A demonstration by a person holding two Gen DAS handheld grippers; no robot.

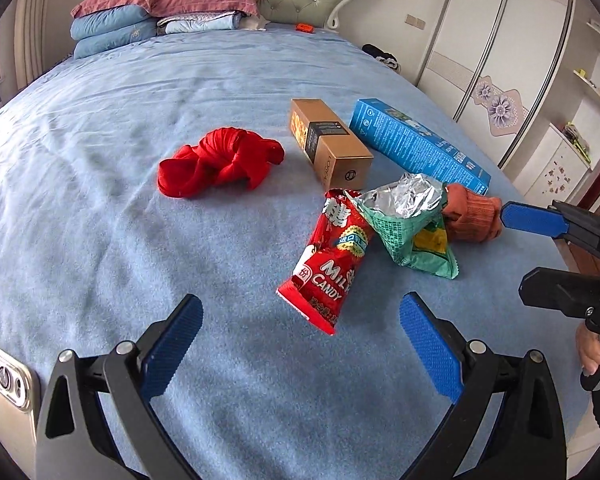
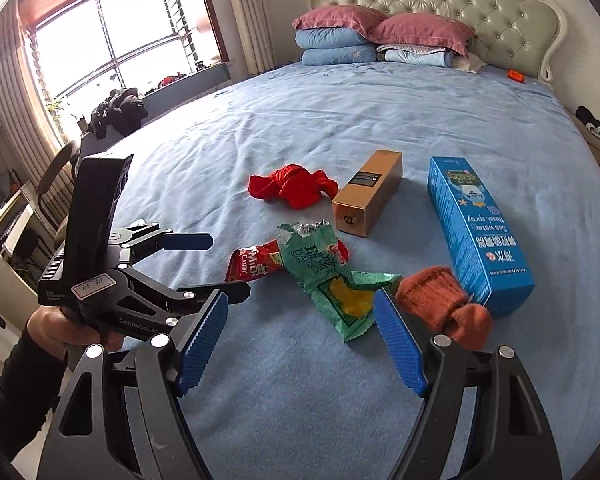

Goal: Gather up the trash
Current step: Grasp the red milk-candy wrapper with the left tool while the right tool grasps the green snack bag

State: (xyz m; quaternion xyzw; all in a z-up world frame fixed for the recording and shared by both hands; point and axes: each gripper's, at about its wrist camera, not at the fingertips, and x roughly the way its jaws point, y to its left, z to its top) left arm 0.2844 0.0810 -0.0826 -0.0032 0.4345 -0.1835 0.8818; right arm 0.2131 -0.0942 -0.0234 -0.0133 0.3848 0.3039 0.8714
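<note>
I see both grippers, left gripper (image 1: 300,344) and right gripper (image 2: 304,344), wide open and empty above a fuzzy blue bedspread (image 1: 100,200). Ahead lie a crinkled red candy wrapper (image 1: 332,264), foil-lined green wrapper (image 1: 412,236) and two cardboard boxes (image 1: 332,144).

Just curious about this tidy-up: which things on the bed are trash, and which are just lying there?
Trash: red milk candy wrapper; green foil-lined snack bag; probably the brown cardboard box and blue nasal spray box.

Lying about: knotted red cloth; orange knitted sock; stacked pillows.
</note>
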